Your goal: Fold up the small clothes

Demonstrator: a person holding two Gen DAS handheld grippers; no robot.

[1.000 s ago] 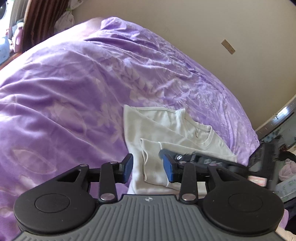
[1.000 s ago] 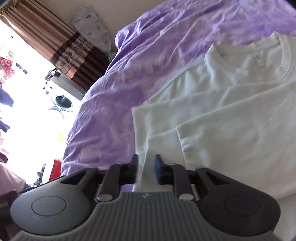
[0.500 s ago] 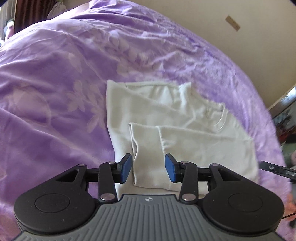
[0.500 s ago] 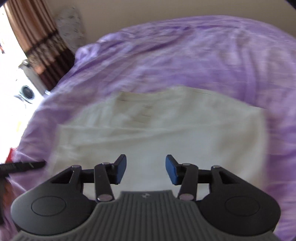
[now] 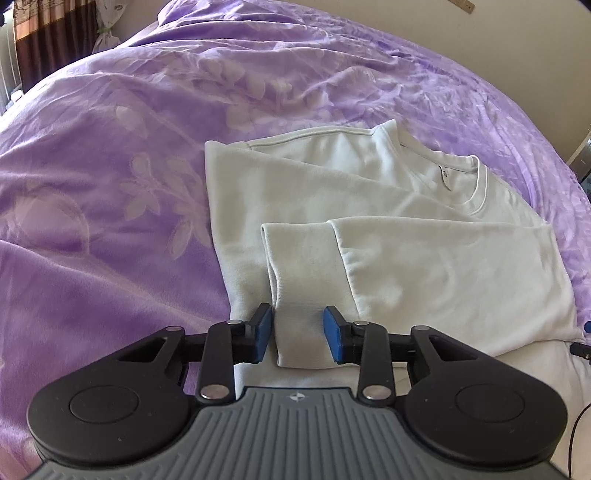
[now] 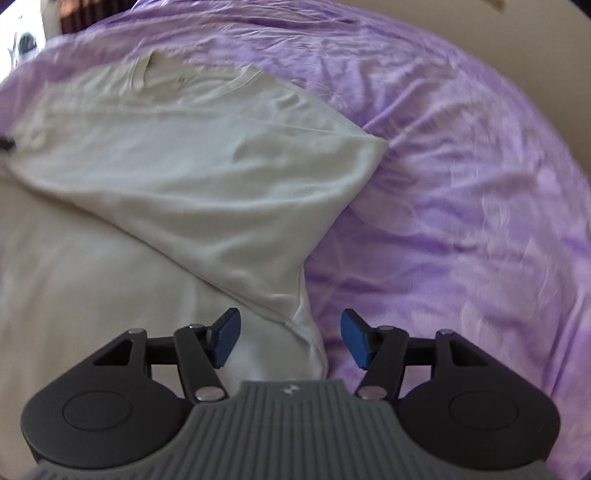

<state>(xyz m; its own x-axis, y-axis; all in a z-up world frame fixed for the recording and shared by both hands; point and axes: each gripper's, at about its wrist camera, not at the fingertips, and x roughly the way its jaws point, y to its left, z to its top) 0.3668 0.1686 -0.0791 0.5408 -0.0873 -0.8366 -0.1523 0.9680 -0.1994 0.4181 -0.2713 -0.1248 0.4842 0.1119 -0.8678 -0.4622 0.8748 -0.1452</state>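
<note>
A white long-sleeved shirt [image 5: 369, 192] lies flat on a purple bedspread [image 5: 110, 184], collar [image 5: 476, 184] to the far right, both sleeves folded across the body. My left gripper [image 5: 299, 332] hovers low over the ribbed sleeve cuff [image 5: 299, 266]. Its jaws are closing with the cuff's near end between the blue pads [image 5: 263, 332]; the pads do not visibly press it. In the right wrist view the shirt [image 6: 166, 166] fills the left half. My right gripper [image 6: 291, 341] sits over the shirt's right side edge [image 6: 306, 325], jaws opening wide, with that edge between them and nothing gripped.
The purple bedspread [image 6: 461, 221] spreads wrinkled on all sides of the shirt. A beige wall [image 5: 517, 44] rises behind the bed. Brown curtains [image 5: 40, 33] hang at the far left. A black part with a cable [image 5: 578, 349] shows at the right edge.
My left gripper came down closer over the cuff and narrowed a little. My right gripper swung from the sleeve end across to the shirt's right side and its jaws widened.
</note>
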